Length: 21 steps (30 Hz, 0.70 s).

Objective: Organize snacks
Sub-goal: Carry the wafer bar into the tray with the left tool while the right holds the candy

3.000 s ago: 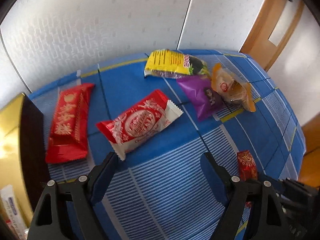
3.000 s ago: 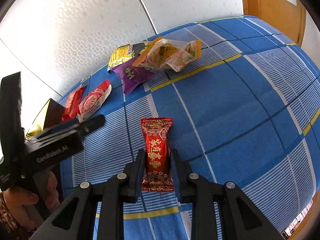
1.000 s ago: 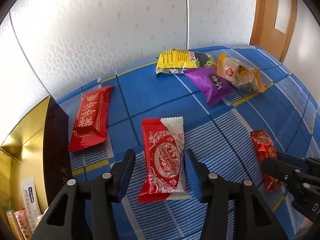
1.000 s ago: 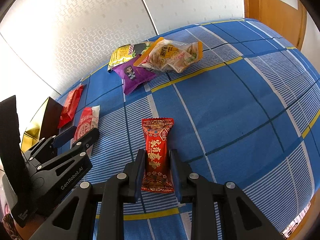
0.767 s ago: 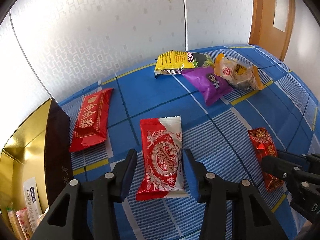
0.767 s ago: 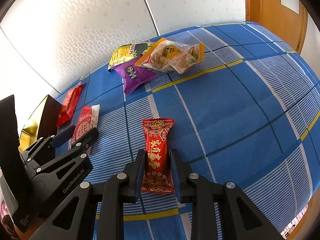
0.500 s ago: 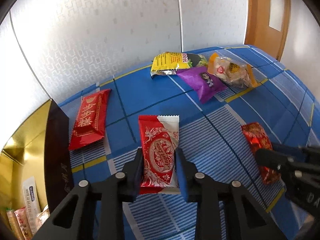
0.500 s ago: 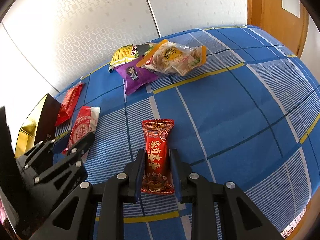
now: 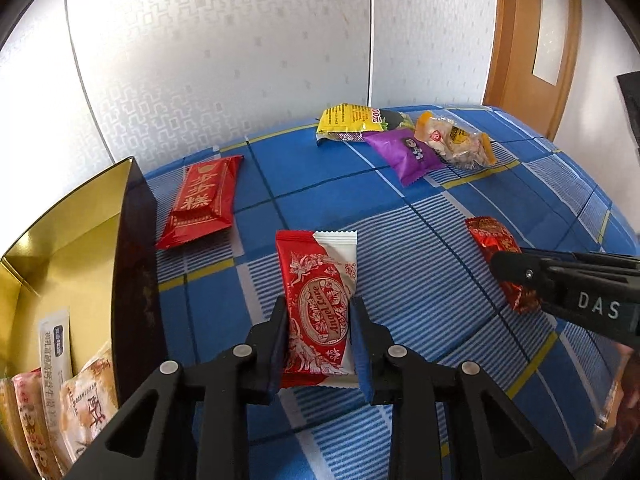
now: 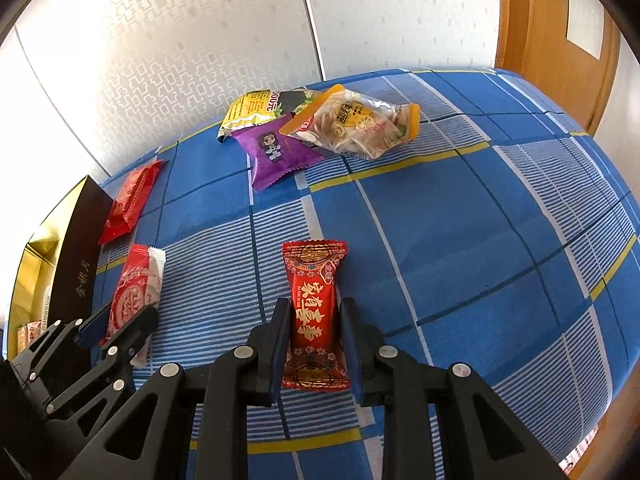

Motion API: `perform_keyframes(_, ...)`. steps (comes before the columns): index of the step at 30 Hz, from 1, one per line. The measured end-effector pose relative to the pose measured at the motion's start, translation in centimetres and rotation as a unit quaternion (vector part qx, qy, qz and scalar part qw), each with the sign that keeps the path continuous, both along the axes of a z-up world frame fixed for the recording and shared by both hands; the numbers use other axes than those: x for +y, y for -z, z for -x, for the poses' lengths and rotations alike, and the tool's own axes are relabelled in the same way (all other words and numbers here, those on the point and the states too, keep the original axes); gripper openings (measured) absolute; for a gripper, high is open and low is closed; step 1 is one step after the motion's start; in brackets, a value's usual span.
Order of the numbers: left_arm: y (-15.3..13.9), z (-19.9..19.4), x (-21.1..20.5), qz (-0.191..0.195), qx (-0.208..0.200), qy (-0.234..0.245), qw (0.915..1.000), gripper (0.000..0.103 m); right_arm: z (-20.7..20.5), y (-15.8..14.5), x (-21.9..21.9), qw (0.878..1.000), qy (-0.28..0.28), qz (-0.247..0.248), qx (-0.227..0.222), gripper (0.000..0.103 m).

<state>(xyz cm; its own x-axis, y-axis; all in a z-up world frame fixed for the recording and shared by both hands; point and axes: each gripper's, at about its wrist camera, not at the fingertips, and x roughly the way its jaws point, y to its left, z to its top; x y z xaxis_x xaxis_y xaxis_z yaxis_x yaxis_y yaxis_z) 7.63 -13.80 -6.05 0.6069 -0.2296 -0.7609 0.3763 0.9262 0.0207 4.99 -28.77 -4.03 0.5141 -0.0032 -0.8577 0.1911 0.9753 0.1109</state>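
Observation:
My left gripper (image 9: pixel 318 338) is shut on a red and white snack packet (image 9: pixel 320 300) that lies lengthwise between its fingers on the blue checked cloth. In the right wrist view my right gripper (image 10: pixel 314 340) is shut on a small red candy packet (image 10: pixel 316 312) with gold characters. The same candy packet (image 9: pixel 496 256) shows at the right of the left wrist view, held by the right gripper's fingers (image 9: pixel 520 270). The left gripper (image 10: pixel 116 330) with its red and white packet (image 10: pixel 136 292) appears at the lower left of the right wrist view.
A gold-lined box (image 9: pixel 60 240) with a dark wall holds several snack packets at the left. A flat red packet (image 9: pixel 204 200) lies beside it. Yellow (image 9: pixel 352 122), purple (image 9: pixel 408 154) and clear orange-edged (image 9: pixel 456 144) bags lie at the cloth's far side. A wooden door (image 9: pixel 528 40) stands beyond.
The left gripper's jaws closed onto the red and white packet and moved a little toward the box. The right gripper stayed shut on the red candy packet.

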Motion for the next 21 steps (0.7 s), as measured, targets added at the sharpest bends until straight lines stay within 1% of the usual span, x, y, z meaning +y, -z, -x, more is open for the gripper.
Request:
perform_keyframes(4,-0.3,0.3,0.4,0.021,0.011,-0.001,0.9997,0.029,0.0,0.0,0.1,1.0,-0.005,0.009,-0.002,0.024)
perform_keyframes(8,-1.9,1.2,0.6,0.026,-0.017,0.013,0.9994,0.029,-0.1,0.0,0.2,1.0,-0.005,0.01,-0.005,0.024)
perform_keyframes(11,-3.1,1.4,1.2,0.031,-0.034,0.014,0.9988,0.029,-0.1,0.0,0.4,1.0,-0.006,0.016,-0.005,0.024)
perform_keyframes(15,-3.8,1.5,2.1,0.034,-0.045,0.007,0.9984,0.029,-0.2,0.0,0.5,1.0,-0.009,0.023,-0.006,0.024)
perform_keyframes(21,-4.4,1.7,3.5,0.045,-0.046,-0.007,0.9979,0.029,-0.1,0.0,0.5,1.0,-0.009,0.02,-0.01,0.022)
